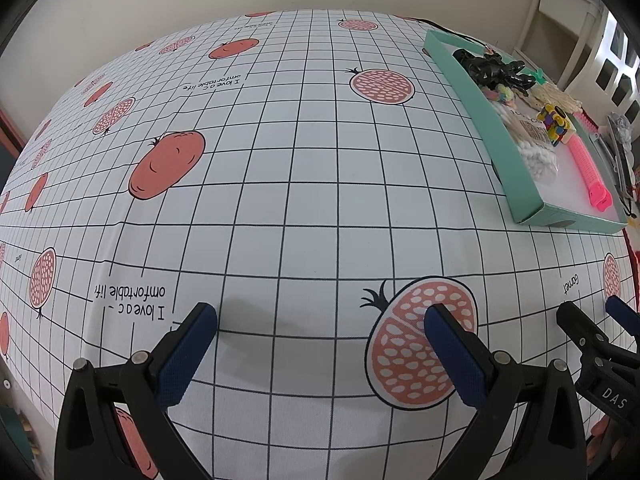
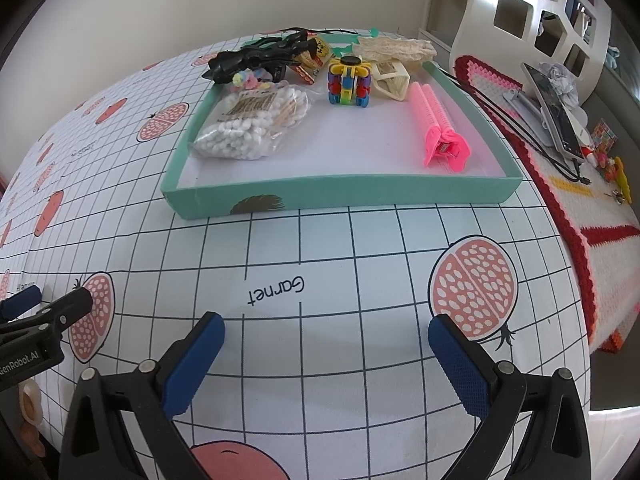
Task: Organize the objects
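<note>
Plainly "Garnet" on tablecloth (image 2: 360, 272)

We see our right hand-held gripper (image 2: 326, 338) with jaws spread wide, empty, over the grid-and-pomegranate-print worktop (image 2: 280, 264). Ahead sits a shallow teal cardboard tray (image 2: 340, 194) holding a clear bag of cotton swabs (image 2: 252, 128), a multicoloured plastic block toy (image 2: 348, 82) and a pink plastic hair clip (image 2: 440, 132).

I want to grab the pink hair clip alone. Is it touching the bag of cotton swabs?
Apart. The right wrist view shows bare white tray floor between the pink hair clip and the bag of cotton swabs.
</note>
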`<state>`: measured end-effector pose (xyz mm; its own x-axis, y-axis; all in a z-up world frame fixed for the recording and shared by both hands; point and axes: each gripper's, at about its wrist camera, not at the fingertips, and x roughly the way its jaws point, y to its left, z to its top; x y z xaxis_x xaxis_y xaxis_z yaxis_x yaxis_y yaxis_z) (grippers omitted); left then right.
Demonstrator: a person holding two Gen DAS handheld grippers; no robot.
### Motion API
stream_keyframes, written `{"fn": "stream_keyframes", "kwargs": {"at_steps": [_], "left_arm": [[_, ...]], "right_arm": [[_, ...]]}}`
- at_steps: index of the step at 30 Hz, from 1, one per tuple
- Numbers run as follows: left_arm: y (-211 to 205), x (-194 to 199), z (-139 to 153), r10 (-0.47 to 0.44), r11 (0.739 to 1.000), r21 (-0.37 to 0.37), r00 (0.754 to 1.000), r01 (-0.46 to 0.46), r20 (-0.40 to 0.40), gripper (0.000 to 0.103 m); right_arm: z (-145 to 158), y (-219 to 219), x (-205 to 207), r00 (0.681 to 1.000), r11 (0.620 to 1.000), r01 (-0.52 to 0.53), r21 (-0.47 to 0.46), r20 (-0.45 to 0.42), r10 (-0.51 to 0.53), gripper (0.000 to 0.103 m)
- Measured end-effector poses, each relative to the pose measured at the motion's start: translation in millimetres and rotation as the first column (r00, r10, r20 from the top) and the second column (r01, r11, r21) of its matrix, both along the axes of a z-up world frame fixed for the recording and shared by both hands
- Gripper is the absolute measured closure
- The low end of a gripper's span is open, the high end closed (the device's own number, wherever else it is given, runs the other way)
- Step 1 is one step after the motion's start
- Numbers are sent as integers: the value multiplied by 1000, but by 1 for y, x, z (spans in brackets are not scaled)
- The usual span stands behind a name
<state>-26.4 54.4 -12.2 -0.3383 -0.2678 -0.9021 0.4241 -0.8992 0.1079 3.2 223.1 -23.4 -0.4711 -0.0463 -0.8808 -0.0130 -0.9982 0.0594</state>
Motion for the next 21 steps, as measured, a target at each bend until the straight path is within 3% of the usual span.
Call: {"fn": "stream_keyframes", "kwargs": {"at_steps": [21], "left_arm": [[-1, 0, 1, -6, 1000, -12, 1000, 6, 1, 0]], "right_arm": [[0, 1, 0, 1000, 1000, -3, 0, 0, 3, 0]]}}
